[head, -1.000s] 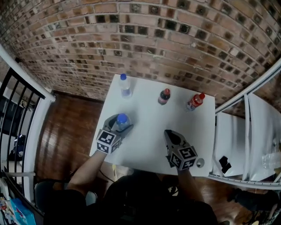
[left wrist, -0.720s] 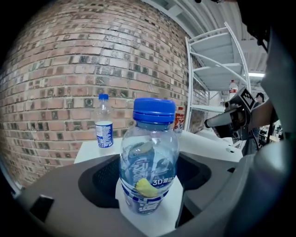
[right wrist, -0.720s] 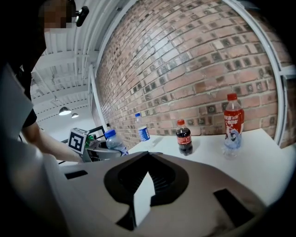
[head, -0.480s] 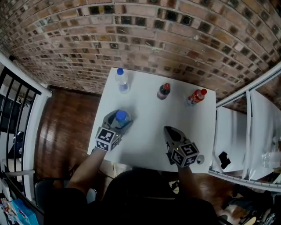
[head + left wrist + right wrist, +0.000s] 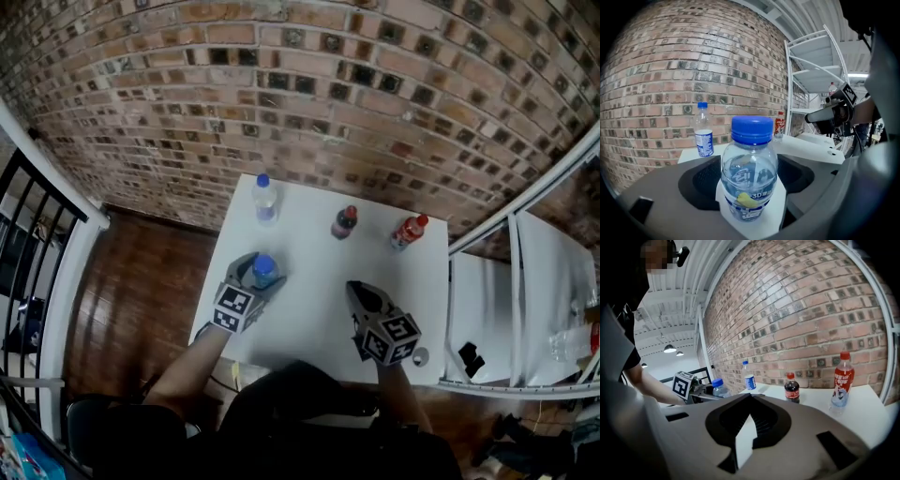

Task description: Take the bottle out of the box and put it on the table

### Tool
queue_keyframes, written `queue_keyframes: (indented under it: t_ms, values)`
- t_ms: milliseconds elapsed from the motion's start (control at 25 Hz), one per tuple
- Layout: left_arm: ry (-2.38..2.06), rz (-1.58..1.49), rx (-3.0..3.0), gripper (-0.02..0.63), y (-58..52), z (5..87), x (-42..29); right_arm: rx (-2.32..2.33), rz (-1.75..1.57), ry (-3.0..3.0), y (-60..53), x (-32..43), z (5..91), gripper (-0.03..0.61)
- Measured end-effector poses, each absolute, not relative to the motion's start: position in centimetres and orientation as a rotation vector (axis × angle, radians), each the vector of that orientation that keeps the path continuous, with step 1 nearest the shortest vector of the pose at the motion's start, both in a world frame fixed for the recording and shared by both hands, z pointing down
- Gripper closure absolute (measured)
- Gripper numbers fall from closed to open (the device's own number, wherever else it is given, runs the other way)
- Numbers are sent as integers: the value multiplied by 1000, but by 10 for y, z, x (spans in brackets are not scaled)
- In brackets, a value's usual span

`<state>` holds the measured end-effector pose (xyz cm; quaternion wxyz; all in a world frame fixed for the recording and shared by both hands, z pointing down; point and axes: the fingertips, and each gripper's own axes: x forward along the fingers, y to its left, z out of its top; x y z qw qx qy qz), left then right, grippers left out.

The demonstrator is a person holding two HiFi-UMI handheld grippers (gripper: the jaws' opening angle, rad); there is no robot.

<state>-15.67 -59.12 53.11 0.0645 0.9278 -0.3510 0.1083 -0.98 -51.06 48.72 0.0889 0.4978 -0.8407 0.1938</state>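
Observation:
A clear water bottle (image 5: 749, 176) with a blue cap (image 5: 264, 270) stands upright between the jaws of my left gripper (image 5: 255, 281), which is shut on its body, over the left part of the white table (image 5: 309, 272). From the right gripper view the same bottle (image 5: 720, 388) shows beside the left gripper's marker cube. My right gripper (image 5: 360, 291) hovers over the table's near right part, its jaw tips (image 5: 751, 396) meeting with nothing between them. No box is in view.
At the table's far side stand a clear blue-capped bottle (image 5: 265, 198), a dark cola bottle (image 5: 344, 222) and a red-capped bottle (image 5: 408, 232). A small round object (image 5: 419, 356) lies at the near right corner. White shelving (image 5: 525, 309) is right, a black railing (image 5: 37, 225) left.
The head camera has shifted, so the table sits a little lower in view. The left gripper still holds the bottle at the table's left side; the right gripper has barely moved.

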Motion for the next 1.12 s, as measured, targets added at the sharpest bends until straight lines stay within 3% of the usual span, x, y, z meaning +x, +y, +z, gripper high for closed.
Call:
queue_keyframes:
  t_ms: [560,840,1000,1120]
  values:
    - [-1021,142,2906,246,-559,467,-183,1592,431,-2508,-482,-34,439,574]
    - [-1018,2,2891,433,-522,442,-214,1692,431,-2496,-441,-44,431,574]
    - [-965,-50,2842,610,-498,430,-224,1758,463,-2535,-413,-42,420,574]
    - [-955,-103,2839,611,-481,410,-231,1811,435,-2539,-393,-31,409,574]
